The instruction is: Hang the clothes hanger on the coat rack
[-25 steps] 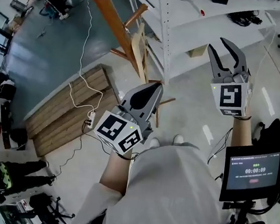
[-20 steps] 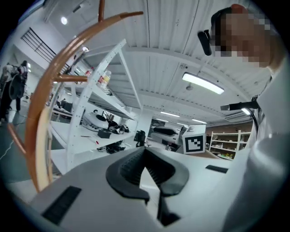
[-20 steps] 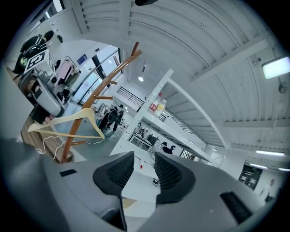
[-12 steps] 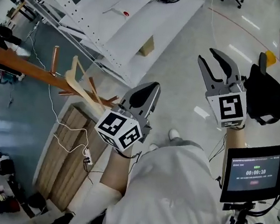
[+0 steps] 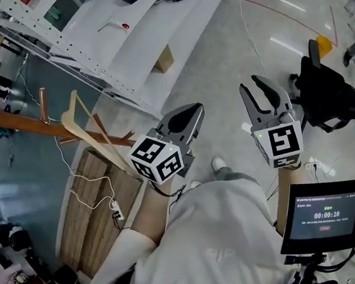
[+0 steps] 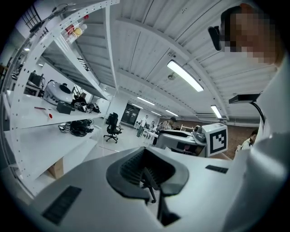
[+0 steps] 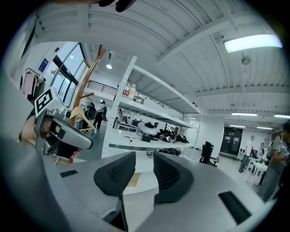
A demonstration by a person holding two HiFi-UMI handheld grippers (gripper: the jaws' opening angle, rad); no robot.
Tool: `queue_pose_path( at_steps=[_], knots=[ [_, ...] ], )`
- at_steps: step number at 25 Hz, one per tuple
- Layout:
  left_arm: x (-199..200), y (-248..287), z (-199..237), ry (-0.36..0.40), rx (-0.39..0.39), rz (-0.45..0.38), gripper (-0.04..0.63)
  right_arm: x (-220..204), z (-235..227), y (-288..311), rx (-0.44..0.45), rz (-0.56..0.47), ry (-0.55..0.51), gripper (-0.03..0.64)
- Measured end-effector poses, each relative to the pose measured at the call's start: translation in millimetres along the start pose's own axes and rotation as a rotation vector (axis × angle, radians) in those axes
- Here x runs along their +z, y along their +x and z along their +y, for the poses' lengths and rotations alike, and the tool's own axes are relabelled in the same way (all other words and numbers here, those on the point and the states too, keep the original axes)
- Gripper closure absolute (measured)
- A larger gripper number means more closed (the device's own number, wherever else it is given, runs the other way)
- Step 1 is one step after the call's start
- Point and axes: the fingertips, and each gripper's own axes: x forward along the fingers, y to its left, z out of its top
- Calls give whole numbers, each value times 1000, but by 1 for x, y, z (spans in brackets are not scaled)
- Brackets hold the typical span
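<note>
A light wooden clothes hanger (image 5: 80, 130) hangs from a peg of the brown wooden coat rack (image 5: 45, 126) at the left of the head view. The hanger (image 7: 82, 116) and the rack (image 7: 89, 74) also show far off in the right gripper view. My left gripper (image 5: 190, 112) is held up in the middle, an arm's length right of the hanger, jaws shut with nothing in them (image 6: 147, 174). Further right, my right gripper (image 5: 255, 90) is open and empty, with a narrow gap between its pads (image 7: 144, 158).
White metal shelving (image 5: 113, 35) runs along the top left. A wooden pallet (image 5: 93, 211) with a cable and power strip (image 5: 116, 211) lies below the rack. A black office chair (image 5: 336, 92) stands at the right, and a timer screen (image 5: 325, 215) sits by my right arm.
The view swung, so the rack and hanger shifted from top centre to the left. Both grippers stayed raised, the left shut and the right open; the right drifted slightly left.
</note>
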Motion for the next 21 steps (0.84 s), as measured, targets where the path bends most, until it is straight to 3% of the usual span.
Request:
queue_pose_path(
  at_steps=[21],
  knots=[
    [-16, 1, 1, -25, -8, 36, 594, -22, 15, -3, 21, 47, 26, 482]
  ],
)
